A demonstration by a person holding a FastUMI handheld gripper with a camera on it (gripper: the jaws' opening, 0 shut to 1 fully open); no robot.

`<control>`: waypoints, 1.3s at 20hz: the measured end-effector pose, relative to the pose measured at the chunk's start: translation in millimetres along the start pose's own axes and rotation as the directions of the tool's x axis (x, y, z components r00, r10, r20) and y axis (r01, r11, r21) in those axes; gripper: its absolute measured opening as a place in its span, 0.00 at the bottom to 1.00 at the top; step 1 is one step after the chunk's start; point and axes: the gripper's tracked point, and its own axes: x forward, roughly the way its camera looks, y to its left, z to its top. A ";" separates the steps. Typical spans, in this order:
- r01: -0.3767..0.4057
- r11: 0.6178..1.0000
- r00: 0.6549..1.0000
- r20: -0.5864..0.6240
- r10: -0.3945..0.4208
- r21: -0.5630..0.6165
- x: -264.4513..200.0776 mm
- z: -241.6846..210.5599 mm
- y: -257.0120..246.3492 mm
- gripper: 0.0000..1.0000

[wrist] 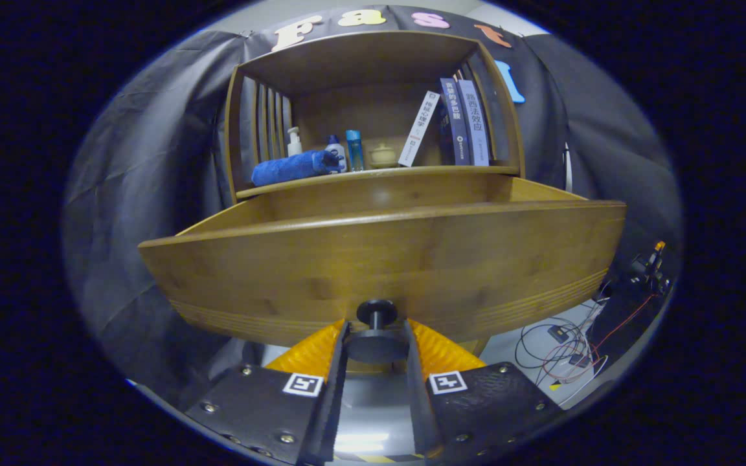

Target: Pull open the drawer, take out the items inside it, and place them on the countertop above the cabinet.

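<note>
The wooden drawer [379, 259] stands pulled out from under the cabinet's desk [379, 173]. On that desk, above the drawer, lie a rolled blue cloth [292, 167], leaning books [457, 123] and small bottles [344, 150]. Below the drawer front, the gripper [376, 330] has its jaws narrow, closed on the black knob [376, 323].
</note>
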 end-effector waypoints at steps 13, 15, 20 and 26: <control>0.029 0.998 0.997 0.073 -0.025 -0.051 -58.1 62.0 -0.7 0.99; 0.014 0.999 0.998 0.067 -0.011 -0.045 -59.2 81.4 5.5 0.99; 0.035 0.996 0.998 0.057 -0.030 -0.079 -43.1 140.1 8.8 0.99; 0.006 1.000 0.993 -0.118 -0.010 -0.028 20.9 159.6 15.2 0.99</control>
